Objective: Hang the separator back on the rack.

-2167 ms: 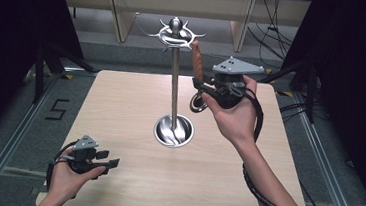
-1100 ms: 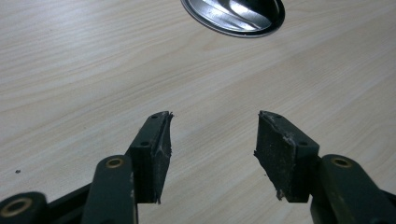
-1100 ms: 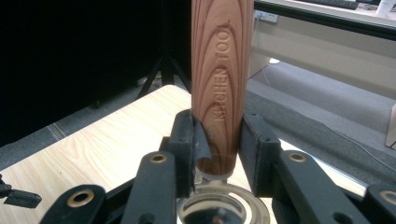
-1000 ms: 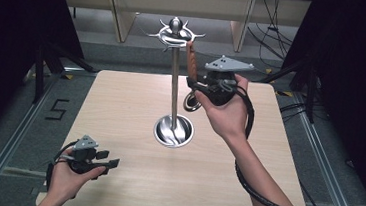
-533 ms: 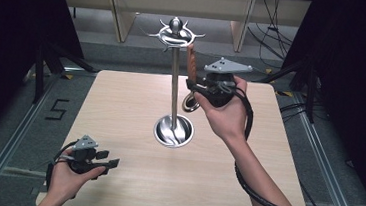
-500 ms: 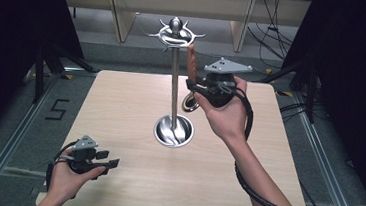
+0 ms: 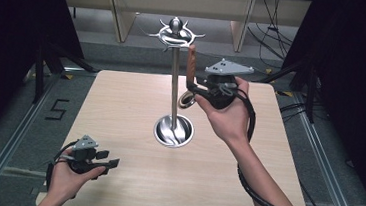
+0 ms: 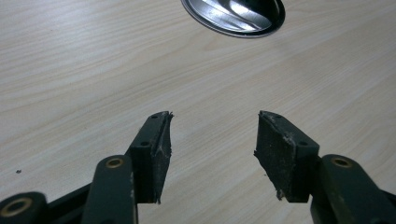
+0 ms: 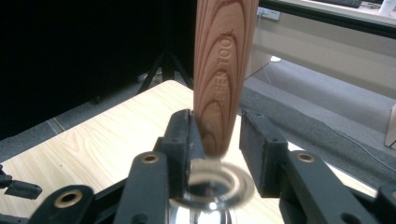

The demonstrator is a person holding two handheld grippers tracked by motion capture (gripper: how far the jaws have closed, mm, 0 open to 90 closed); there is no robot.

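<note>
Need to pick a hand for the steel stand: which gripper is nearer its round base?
Right. The right gripper hovers just beside the stand's pole, above the base; the left gripper rests near the table's front-left corner.

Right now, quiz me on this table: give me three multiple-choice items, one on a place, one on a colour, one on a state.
1. Where does the metal stand rest on the table?
A. near-left corner
B. about the middle
C. far-right edge

2. What colour is the tool handle?
A. blue
B. white
C. reddish-brown wood

3. How do the jaws of the left gripper stand?
A. open, nothing between them
B. shut on the handle
C. shut on a cloth

Answers:
1. B, the stand's round base sits mid-table in the high view.
2. C, the wood grain shows plainly in the right gripper view.
3. A, bare tabletop shows between the two jaws.
</note>
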